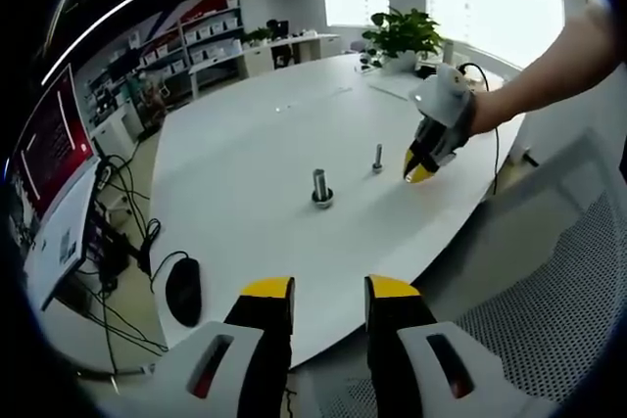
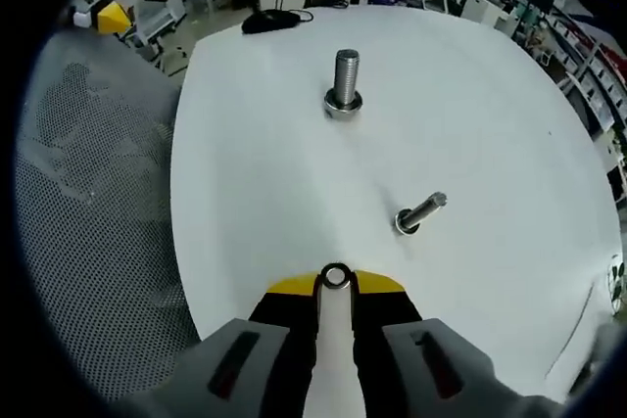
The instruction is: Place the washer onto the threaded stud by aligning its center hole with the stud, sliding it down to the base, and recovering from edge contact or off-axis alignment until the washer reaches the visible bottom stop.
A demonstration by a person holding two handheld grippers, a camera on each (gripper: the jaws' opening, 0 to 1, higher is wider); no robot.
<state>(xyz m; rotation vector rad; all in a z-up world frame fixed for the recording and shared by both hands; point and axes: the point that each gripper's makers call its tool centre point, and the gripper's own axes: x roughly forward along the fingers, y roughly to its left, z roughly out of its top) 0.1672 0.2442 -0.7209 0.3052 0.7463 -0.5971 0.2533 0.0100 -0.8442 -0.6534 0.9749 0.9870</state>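
Pinched between the closed jaws of the right gripper (image 2: 336,284), the washer (image 2: 336,276) is held above the white table (image 2: 490,124), near the smaller stud (image 2: 421,212). The left gripper (image 1: 329,291) is held open, empty.

The table (image 2: 294,193) is smooth, matt white. The stud (image 2: 346,75) is grey metal with a ridged thread, its base nut (image 2: 343,105) shiny. The washer (image 2: 336,277) is bright metal. The mouse (image 1: 183,290) is glossy black plastic. The chair (image 2: 88,222) is grey mesh cloth.
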